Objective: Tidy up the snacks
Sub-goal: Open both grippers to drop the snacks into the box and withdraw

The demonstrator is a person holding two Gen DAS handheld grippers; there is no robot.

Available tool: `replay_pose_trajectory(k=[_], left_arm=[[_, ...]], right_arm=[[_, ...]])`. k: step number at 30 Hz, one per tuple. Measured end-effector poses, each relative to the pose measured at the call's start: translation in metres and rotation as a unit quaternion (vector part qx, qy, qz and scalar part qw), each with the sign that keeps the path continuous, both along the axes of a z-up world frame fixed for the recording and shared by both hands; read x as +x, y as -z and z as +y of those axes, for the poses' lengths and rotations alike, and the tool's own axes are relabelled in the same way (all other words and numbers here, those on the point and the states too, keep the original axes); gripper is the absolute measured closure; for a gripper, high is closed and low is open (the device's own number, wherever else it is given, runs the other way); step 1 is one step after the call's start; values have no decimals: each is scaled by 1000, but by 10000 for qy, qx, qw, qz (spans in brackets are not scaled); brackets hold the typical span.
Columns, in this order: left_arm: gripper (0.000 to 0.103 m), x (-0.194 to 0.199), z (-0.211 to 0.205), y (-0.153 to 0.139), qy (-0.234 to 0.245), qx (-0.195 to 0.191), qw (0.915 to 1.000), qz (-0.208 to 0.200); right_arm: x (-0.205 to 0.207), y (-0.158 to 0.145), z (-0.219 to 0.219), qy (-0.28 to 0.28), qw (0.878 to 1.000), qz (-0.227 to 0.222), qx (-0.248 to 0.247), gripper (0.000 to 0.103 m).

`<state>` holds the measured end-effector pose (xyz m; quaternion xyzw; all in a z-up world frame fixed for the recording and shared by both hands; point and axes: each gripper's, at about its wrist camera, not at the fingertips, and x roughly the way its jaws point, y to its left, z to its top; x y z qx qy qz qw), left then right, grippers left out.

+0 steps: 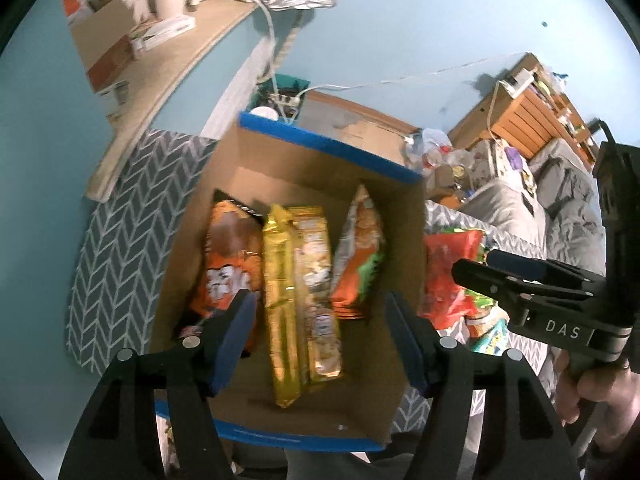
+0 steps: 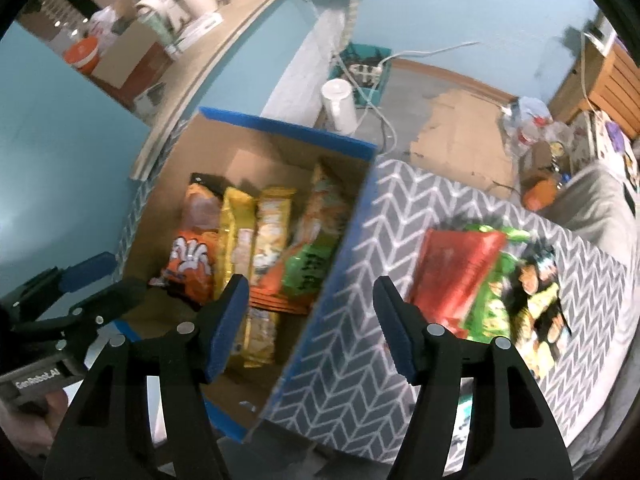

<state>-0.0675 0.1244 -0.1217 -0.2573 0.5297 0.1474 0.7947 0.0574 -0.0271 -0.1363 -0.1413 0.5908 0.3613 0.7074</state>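
A cardboard box with blue taped rims (image 1: 328, 148) (image 2: 288, 128) holds several snack packs: an orange bag (image 1: 228, 264) (image 2: 192, 256), yellow packs (image 1: 296, 288) (image 2: 256, 240) and an orange-green pack (image 1: 360, 256) (image 2: 308, 256). My left gripper (image 1: 320, 340) is open and empty above the box's near end. My right gripper (image 2: 308, 328) is open and empty over the box's right wall; it also shows in the left wrist view (image 1: 476, 264). A red bag (image 2: 452, 272) (image 1: 448, 276) and green packs (image 2: 500, 292) lie on the chevron cloth right of the box.
The chevron-patterned cloth (image 2: 400, 220) covers the surface under the box. A wooden shelf (image 1: 168, 64) with cups and boxes runs at the upper left. A white cylinder (image 2: 340, 100) and a power strip stand on the floor behind. A bed with clutter (image 1: 520, 184) lies at the right.
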Motion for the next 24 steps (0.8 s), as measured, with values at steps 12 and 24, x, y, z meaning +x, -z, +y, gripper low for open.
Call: replay_pose_trajectory(k=[12,24], left_arm=[[32,41,-54,-3,695,-100,9975,0],[24,77,-106,-2,1251,-139,9920,80]], right_arm=[[24,3,-84,882,9959,59,-168,28],[35,13,-158,1547,9872,224,-309,25]])
